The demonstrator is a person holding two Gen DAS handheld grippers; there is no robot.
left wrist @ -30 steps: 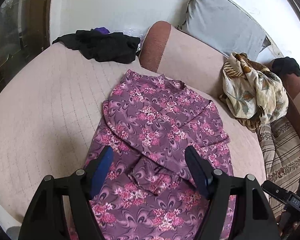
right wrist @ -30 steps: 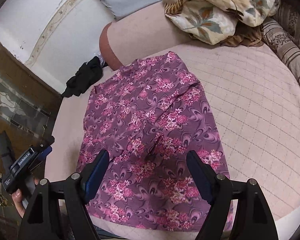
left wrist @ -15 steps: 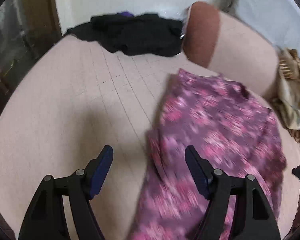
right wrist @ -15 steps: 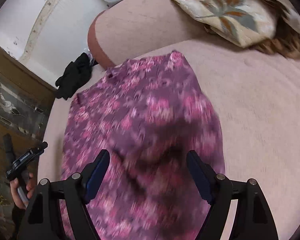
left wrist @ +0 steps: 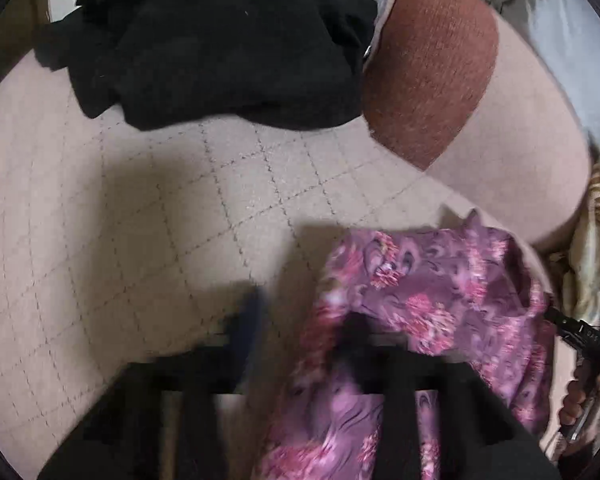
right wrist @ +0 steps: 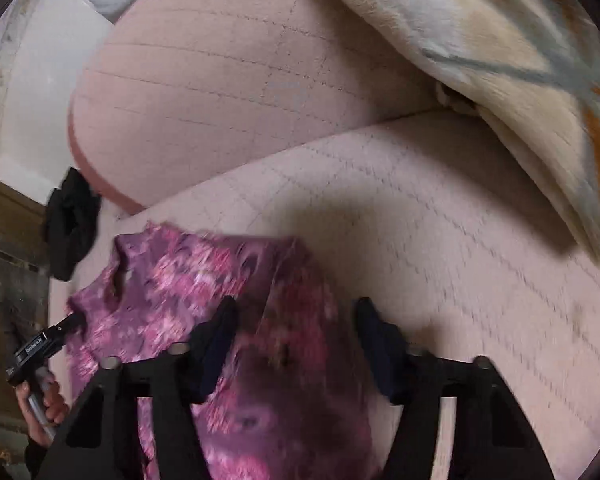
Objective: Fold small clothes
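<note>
Fabric of the purple floral-print garment [left wrist: 428, 312] lies between the blurred tips of the left gripper [left wrist: 300, 328], whose jaws are closing over its left edge; whether the pads already press on the cloth cannot be told through the blur. The right gripper [right wrist: 296, 340] points steeply down over the same purple garment [right wrist: 204, 280], its dark blue fingers [right wrist: 216, 336] standing apart and closing, with the cloth's right edge between them but not yet pinched. Each camera catches the other hand gripping its tool's handle at the frame edge: the right hand [left wrist: 580, 396], the left hand [right wrist: 40, 404]. The garment rests on a pale pink quilted sofa seat [left wrist: 140, 220]. Beyond it lie a crumpled black cloth [left wrist: 220, 48], a rust-brown rounded armrest end [left wrist: 428, 72] and, to the right, a cream floral fleece blanket [right wrist: 500, 48]. White wall [right wrist: 32, 92] rises behind.
</note>
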